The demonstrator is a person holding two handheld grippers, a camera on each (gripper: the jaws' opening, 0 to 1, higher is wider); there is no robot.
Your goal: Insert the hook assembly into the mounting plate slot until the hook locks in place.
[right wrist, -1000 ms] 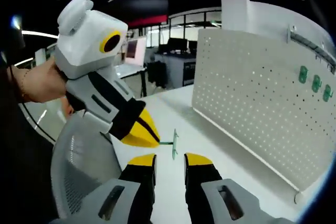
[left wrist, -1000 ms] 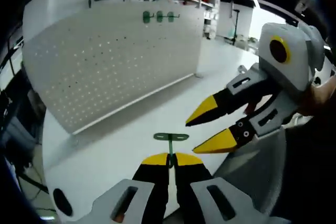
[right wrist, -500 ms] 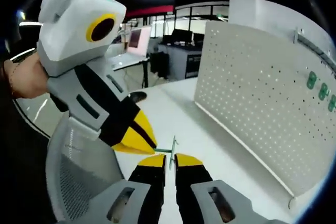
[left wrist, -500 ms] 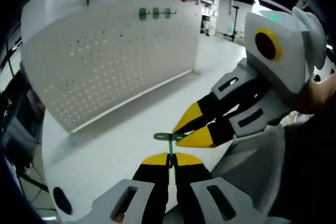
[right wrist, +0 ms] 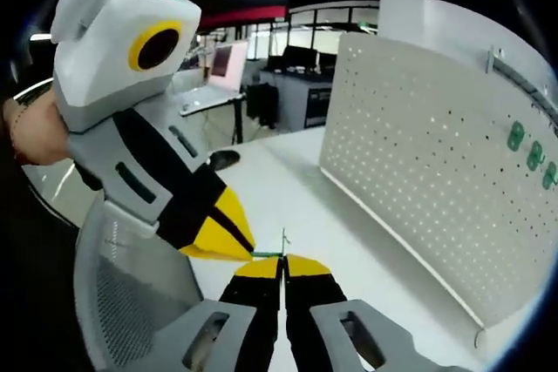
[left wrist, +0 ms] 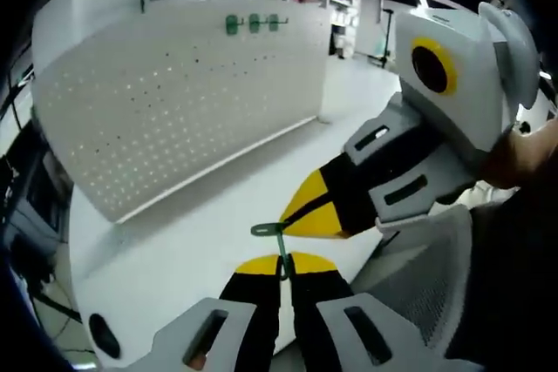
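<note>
A small green hook point(left wrist: 270, 232) hangs above the white table, held from both sides. In the left gripper view my left gripper point(left wrist: 281, 264) is shut on its thin stem. My right gripper point(left wrist: 295, 215) reaches in from the right, shut on the hook's flat crosspiece. In the right gripper view the right gripper point(right wrist: 283, 265) is shut with the green hook point(right wrist: 282, 245) sticking up between its tips, and the left gripper point(right wrist: 247, 251) meets it from the left. The white perforated mounting plate point(left wrist: 174, 111) point(right wrist: 418, 154) stands upright beyond, with three green hooks point(left wrist: 253, 22) point(right wrist: 528, 150) near its top.
A white table point(left wrist: 192, 224) point(right wrist: 296, 189) lies under both grippers. A grey mesh chair point(left wrist: 427, 276) point(right wrist: 131, 294) is close beside them. A person's hand point(left wrist: 514, 158) point(right wrist: 35, 128) holds each gripper. Desks with monitors point(right wrist: 279, 67) stand far behind.
My right gripper, open a second ago, has closed in on the hook and shut on its crosspiece. The left gripper has kept its hold on the stem.
</note>
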